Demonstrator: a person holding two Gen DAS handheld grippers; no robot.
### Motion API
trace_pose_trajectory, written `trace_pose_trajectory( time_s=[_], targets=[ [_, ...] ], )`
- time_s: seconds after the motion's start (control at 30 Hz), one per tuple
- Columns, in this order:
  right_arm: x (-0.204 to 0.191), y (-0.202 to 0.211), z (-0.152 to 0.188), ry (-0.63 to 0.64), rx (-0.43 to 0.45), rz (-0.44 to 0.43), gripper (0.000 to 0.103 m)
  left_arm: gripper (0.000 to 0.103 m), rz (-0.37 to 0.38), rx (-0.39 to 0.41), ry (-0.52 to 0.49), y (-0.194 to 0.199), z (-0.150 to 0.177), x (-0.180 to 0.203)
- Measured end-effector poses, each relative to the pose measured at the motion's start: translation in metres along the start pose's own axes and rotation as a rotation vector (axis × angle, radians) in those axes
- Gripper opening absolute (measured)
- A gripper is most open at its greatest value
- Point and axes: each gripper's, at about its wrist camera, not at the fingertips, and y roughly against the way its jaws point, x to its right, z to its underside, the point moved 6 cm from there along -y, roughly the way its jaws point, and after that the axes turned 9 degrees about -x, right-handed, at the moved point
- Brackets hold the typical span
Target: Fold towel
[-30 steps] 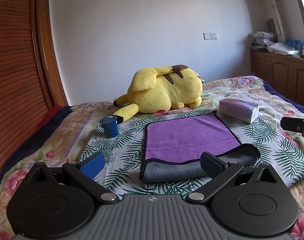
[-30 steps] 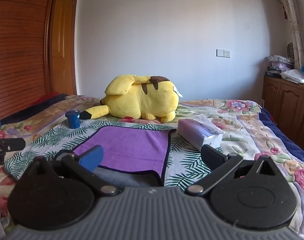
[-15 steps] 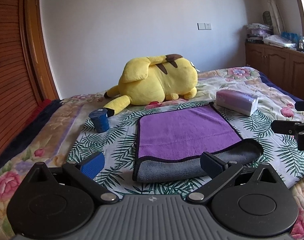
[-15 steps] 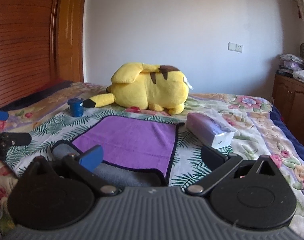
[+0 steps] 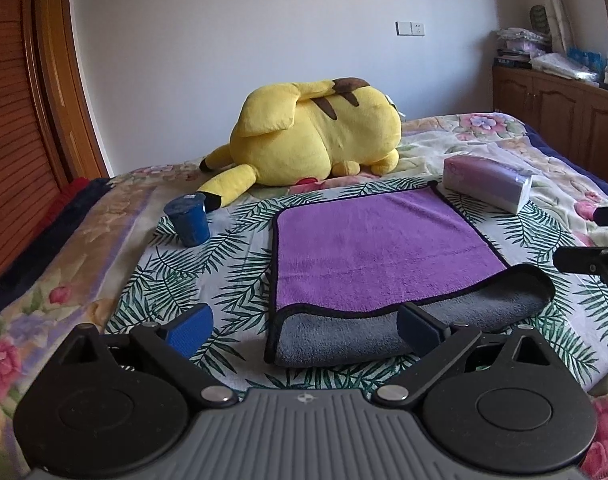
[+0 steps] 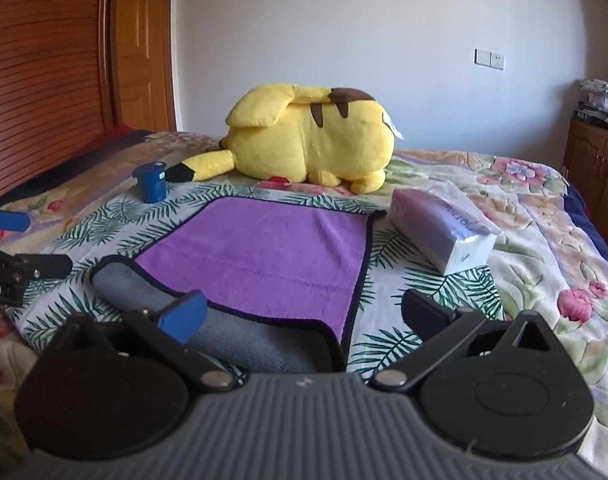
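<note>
A purple towel (image 5: pixel 376 248) with a black hem lies flat on the bed, its near edge turned over to show the grey underside (image 5: pixel 384 332). It also shows in the right wrist view (image 6: pixel 264 256). My left gripper (image 5: pixel 304 324) is open and empty, just in front of the towel's near left corner. My right gripper (image 6: pixel 304 312) is open and empty, over the towel's near right corner. Each gripper shows at the edge of the other's view.
A yellow plush toy (image 5: pixel 316 132) lies behind the towel. A blue cup (image 5: pixel 188 220) stands to the left. A tissue pack (image 5: pixel 488 180) lies to the right. The palm-leaf cloth (image 5: pixel 184 280) covers the floral bedspread. Wooden cabinets (image 5: pixel 564 108) stand far right.
Both grippers have moved forward and lower toward the towel's near edge. The jaws stay open. The towel has not moved.
</note>
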Motion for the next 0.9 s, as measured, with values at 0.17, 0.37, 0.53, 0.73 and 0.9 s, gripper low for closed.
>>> trace_pose_trajectory(
  time_s=[0.17,0.37,0.53,0.73,0.9],
  targets=[
    [0.003,-0.011,-0.001,-0.003,-0.022,-0.004,0.103,0.098,0.003,-0.009,0.005,-0.012,-0.004,-0.004],
    [0.004,-0.023,0.000,0.004,-0.052,-0.008,0.103,0.095,0.016,-0.023,0.012,-0.026,-0.007,-0.009],
    [0.003,-0.032,0.001,0.016,-0.073,-0.013,0.103,0.090,0.031,-0.049,0.015,-0.038,-0.007,-0.011],
    [0.005,-0.043,0.002,0.012,-0.098,-0.020,0.103,0.088,0.040,-0.067,0.020,-0.052,-0.008,-0.014],
    [0.008,-0.049,0.003,0.001,-0.114,-0.028,0.103,0.086,0.058,-0.100,0.032,-0.065,-0.007,-0.017]
  ],
)
